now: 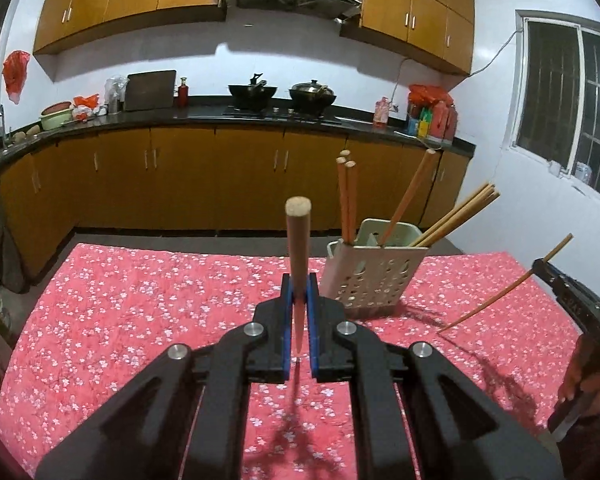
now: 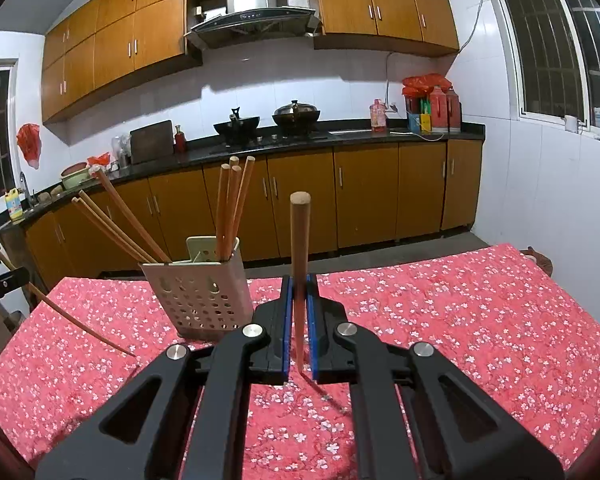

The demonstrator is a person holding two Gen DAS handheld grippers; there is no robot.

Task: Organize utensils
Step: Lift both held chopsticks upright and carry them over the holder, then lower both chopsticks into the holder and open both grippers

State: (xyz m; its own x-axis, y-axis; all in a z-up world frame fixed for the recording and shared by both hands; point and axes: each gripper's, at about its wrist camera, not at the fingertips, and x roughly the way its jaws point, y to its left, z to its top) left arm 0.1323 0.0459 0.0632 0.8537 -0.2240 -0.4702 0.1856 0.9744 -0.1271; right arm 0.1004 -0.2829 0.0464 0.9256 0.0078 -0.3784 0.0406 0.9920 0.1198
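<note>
Two grippers each carry one chopstick: the left gripper [image 1: 299, 292] is clamped on a wooden chopstick [image 1: 299, 248] that stands nearly upright between its blue pads [image 1: 286, 320], and the right gripper [image 2: 299, 292] is pinched on a second chopstick [image 2: 299, 248] in the same upright way, its thin tip pointing down toward the floral tablecloth [image 2: 460, 320]. Just beyond both tools stands the perforated utensil holder [image 1: 374, 276], on the cloth, to the right of the left gripper and to the left of the right one. It already holds several chopsticks [image 1: 347, 200], some upright in one compartment and others leaning outward from another, so the sorting looks well advanced; by this judgement the two held sticks remain to be dropped in, and no loose utensils show on the visible cloth. No brand or label can be read on the holder or grippers; bottles on the far counter [image 2: 340, 136] carry print too small to make out
</note>
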